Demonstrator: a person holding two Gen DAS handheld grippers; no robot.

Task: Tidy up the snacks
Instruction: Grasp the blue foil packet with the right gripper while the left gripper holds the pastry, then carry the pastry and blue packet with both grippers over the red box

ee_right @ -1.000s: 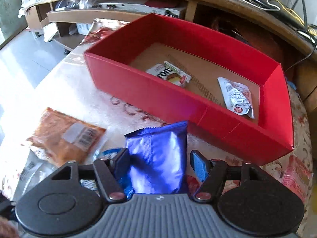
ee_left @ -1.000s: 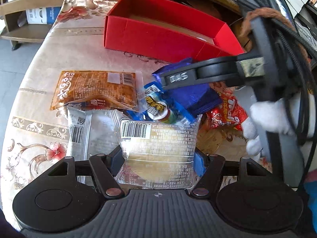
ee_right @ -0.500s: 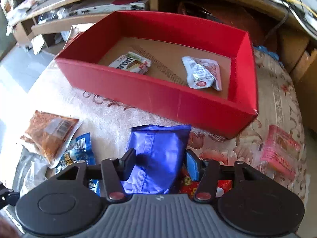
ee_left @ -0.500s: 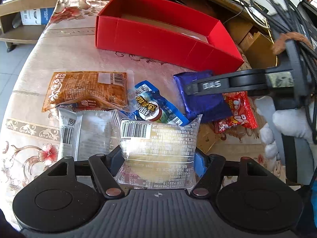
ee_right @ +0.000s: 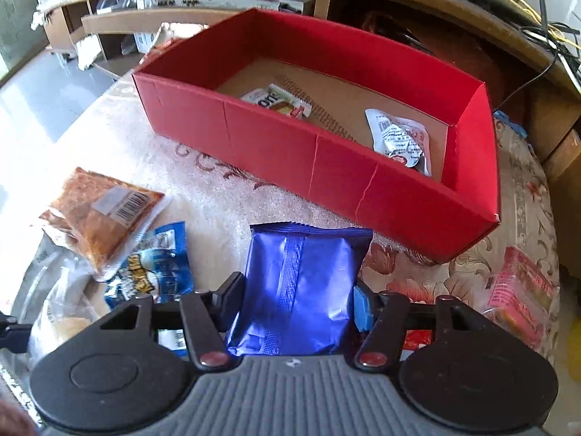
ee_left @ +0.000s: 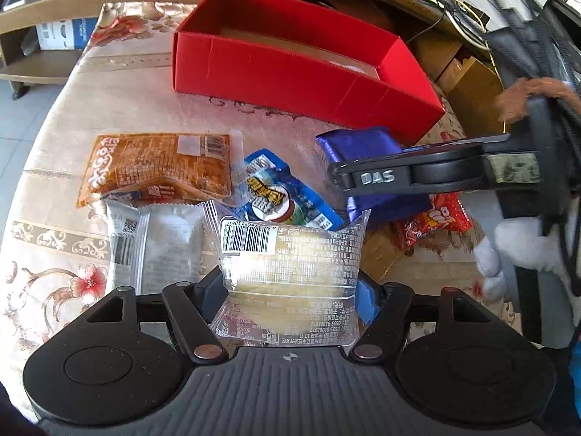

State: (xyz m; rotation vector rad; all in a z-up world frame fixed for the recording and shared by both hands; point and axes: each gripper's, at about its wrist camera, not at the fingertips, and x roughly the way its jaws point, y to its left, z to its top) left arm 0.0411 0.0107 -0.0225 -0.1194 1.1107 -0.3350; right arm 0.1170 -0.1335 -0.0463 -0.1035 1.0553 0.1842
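My left gripper (ee_left: 290,290) is shut on a clear pack of pale cake (ee_left: 290,272), held over the snack pile. My right gripper (ee_right: 296,298) is shut on a shiny blue packet (ee_right: 301,283), held just above the table in front of the red box (ee_right: 326,156). The right gripper (ee_left: 417,178) and its blue packet (ee_left: 359,145) also show in the left wrist view, near the red box (ee_left: 290,69). Two small packets (ee_right: 279,101) (ee_right: 399,138) lie inside the box.
On the flowered tablecloth (ee_left: 127,91) lie an orange snack pack (ee_left: 156,163), a blue-and-white chip packet (ee_left: 279,200), a clear white pack (ee_left: 152,250) and red packets (ee_left: 435,218). A pink pack (ee_right: 523,287) lies right of the box. Wooden shelves and cables stand behind.
My right gripper has shifted with the blue packet, and its view of the red box has swung. My left gripper still holds the cake pack and has risen slightly.
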